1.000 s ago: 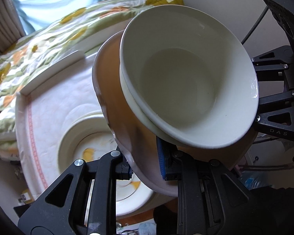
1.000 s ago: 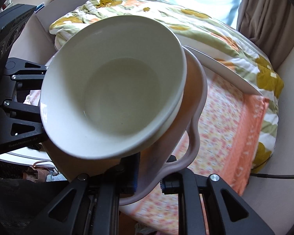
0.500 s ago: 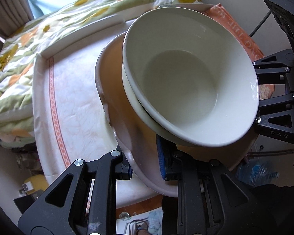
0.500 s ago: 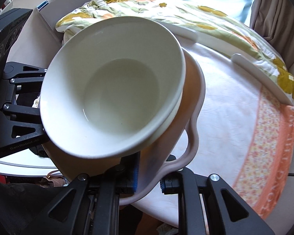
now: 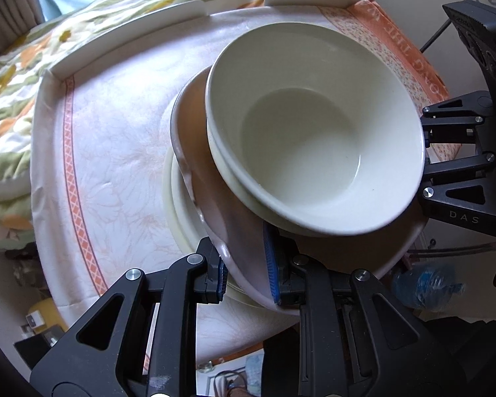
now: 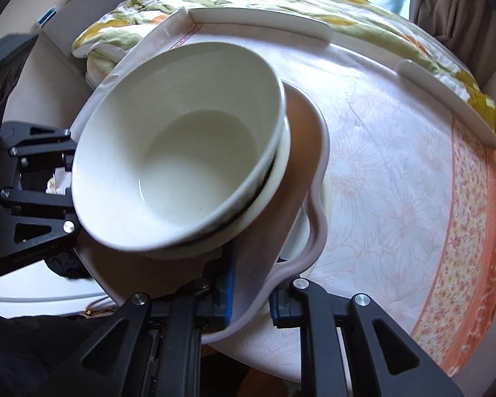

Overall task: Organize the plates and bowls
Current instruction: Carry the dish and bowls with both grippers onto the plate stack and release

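Both grippers clamp the pink plate [image 5: 211, 198]: my left gripper [image 5: 246, 264] pinches one rim, my right gripper [image 6: 251, 284] the opposite rim, so I judge the load stays level. Two nested white bowls [image 5: 314, 152] ride on it, above a cream plate [image 5: 178, 205] lying on the bench [image 5: 115, 139], likely the stacking spot.

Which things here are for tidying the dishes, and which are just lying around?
For the job:
- white bowls, stacked
- pink wavy plate under them
- cream plate on the table
- left gripper, right gripper

Lying about:
- flowery quilt
- tablecloth
- plastic bottle
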`<state>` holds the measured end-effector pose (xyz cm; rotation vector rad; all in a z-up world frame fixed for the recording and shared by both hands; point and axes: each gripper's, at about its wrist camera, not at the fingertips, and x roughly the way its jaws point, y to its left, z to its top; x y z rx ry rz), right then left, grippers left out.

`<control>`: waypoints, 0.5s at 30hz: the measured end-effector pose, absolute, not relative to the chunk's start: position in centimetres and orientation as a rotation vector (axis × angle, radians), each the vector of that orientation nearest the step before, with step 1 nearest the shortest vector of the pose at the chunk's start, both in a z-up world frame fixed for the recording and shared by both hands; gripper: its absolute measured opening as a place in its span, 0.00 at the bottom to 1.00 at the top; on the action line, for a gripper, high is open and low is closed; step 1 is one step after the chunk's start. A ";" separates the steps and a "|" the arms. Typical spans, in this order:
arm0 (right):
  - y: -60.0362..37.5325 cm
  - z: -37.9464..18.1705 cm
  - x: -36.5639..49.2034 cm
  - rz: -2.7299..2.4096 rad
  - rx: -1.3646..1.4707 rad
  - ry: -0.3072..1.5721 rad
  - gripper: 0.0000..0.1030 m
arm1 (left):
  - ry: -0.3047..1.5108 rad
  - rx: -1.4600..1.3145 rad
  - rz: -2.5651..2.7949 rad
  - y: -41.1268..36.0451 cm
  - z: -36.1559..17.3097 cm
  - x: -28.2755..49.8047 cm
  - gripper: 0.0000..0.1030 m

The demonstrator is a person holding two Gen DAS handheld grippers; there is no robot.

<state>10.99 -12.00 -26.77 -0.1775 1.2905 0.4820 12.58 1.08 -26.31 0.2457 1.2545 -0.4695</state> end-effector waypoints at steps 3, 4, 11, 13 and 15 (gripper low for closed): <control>-12.3 -27.0 11.0 0.482 -0.151 1.286 0.15 | 1.246 0.263 -0.469 0.9 -26.3 12.6 0.16; -12.4 -27.0 11.0 0.479 -0.146 1.286 0.15 | 1.247 0.262 -0.469 0.9 -26.3 12.7 0.16; -12.0 -26.9 11.3 0.451 -0.169 1.314 0.15 | 1.252 0.257 -0.458 1.0 -26.1 12.7 0.16; -12.3 -26.7 11.4 0.444 -0.158 1.322 0.15 | 1.255 0.254 -0.456 1.0 -26.1 12.7 0.16; -12.5 -26.4 11.6 0.436 -0.144 1.331 0.15 | 1.260 0.253 -0.453 1.1 -26.0 12.7 0.17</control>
